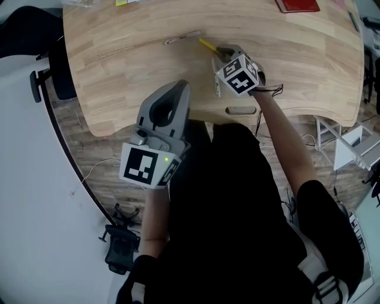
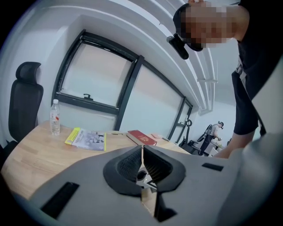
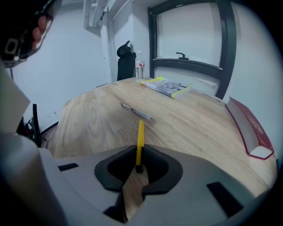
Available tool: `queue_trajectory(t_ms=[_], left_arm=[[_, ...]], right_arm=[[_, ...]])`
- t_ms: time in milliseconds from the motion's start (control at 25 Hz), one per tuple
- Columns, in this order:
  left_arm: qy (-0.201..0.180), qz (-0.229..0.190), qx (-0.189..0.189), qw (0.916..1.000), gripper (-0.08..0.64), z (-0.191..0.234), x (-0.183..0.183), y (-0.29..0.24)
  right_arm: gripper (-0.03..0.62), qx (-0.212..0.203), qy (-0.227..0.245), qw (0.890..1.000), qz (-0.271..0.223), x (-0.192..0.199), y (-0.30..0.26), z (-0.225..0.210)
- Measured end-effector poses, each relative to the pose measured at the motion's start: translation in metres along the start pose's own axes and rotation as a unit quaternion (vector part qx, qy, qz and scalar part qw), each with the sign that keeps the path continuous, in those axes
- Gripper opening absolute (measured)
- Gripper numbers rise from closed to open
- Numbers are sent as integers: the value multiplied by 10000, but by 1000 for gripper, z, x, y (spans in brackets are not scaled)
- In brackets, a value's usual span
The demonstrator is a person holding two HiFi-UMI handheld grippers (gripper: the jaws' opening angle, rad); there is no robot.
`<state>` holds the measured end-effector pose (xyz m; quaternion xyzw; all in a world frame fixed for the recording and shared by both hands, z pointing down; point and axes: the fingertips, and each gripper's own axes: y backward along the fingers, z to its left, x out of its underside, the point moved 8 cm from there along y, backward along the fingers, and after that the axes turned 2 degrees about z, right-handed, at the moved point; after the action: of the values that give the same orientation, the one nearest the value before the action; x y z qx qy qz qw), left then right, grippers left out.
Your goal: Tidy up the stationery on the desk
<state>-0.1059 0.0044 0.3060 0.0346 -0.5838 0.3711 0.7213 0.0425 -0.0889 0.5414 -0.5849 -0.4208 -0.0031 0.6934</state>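
At upper centre of the head view, on the wooden desk (image 1: 119, 65): right gripper (image 1: 222, 55), jaws closed on the near end of a yellow pen (image 1: 208, 45), its far end pointing toward a grey pen (image 1: 183, 38) lying apart from it on the wood. Left of centre, over the desk's near edge: left gripper (image 1: 177, 90), jaws pressed together, nothing between them. Top right corner: red book (image 1: 297, 5).

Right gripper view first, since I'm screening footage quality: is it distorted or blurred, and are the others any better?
Right gripper view: fisheye, dark corners, yet the yellow pen in the jaws is sharp. Left gripper view: same fisheye, window frame bowed. Head view: even light, desk glare-free.
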Motion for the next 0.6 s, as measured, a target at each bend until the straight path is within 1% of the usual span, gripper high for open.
queue_trajectory(t_ms=[120,280,440,520,600], left_arm=[[-43,-6,3,10000,40,0,-1,-5],[-17,-15,7,10000,39,1,-2,-11],[233,-143,65,9996,38,0,-6,-19],[155,-220,149,9995,38,-3,-11,-25],[-24,-197,205,9996,37,-7,-12,-33]], right_arm=[[66,72,-216,9997,-134,0,11,-5],[66,330,-493,9980,-238,6,29,-13],[66,679,-961,9927,-251,23,47,-25],[66,854,-1151,9895,-188,34,54,-30],[66,1009,-1377,9852,-170,45,61,-34]])
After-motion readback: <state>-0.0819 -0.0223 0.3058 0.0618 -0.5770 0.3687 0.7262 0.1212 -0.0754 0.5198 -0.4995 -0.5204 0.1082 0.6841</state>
